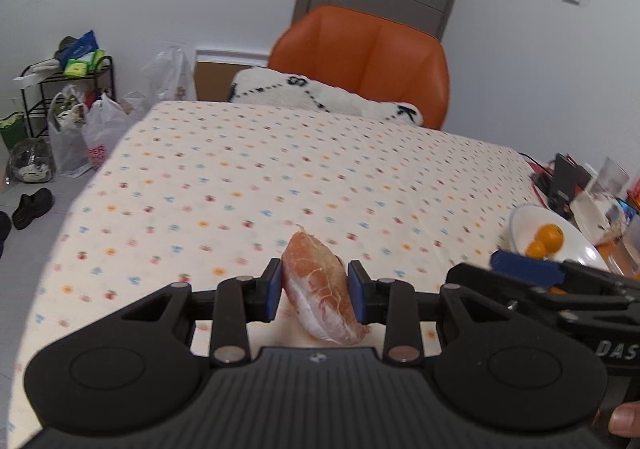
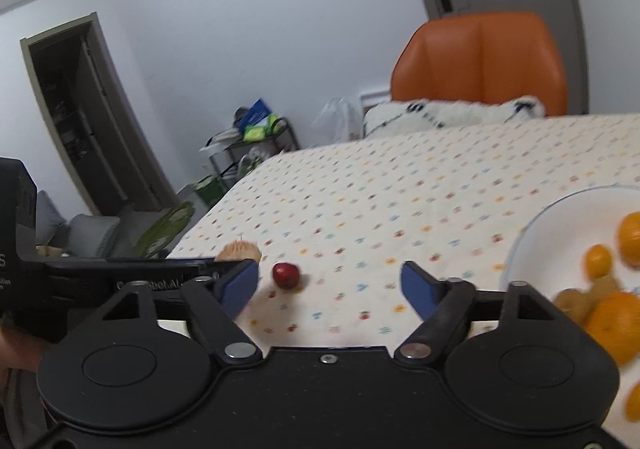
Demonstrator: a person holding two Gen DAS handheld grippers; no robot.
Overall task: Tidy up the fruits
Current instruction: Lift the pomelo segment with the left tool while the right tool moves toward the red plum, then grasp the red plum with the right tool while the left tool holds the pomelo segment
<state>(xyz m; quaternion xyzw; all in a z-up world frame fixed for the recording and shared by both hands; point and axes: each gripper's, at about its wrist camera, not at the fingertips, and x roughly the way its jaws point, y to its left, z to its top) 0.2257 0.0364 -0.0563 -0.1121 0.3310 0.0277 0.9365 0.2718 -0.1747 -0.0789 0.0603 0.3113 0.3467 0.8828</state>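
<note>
Oranges point(image 2: 614, 323) and some brownish fruit already lay in the white plate point(image 2: 560, 217). My left gripper point(image 1: 316, 291) was clamped on a pomelo wedge point(image 1: 322, 289), pink, veined with white pith, above the dotted cloth point(image 1: 240, 177). My right gripper point(image 2: 330, 289) gaped empty; a glossy red cherry point(image 2: 286, 275) remained on the cloth.

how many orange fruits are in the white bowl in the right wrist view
4 show: a large one at the bowl's far right edge, a small one beside it, a large one nearer the camera, and one cut off at the frame edge. More may be out of frame.
</note>
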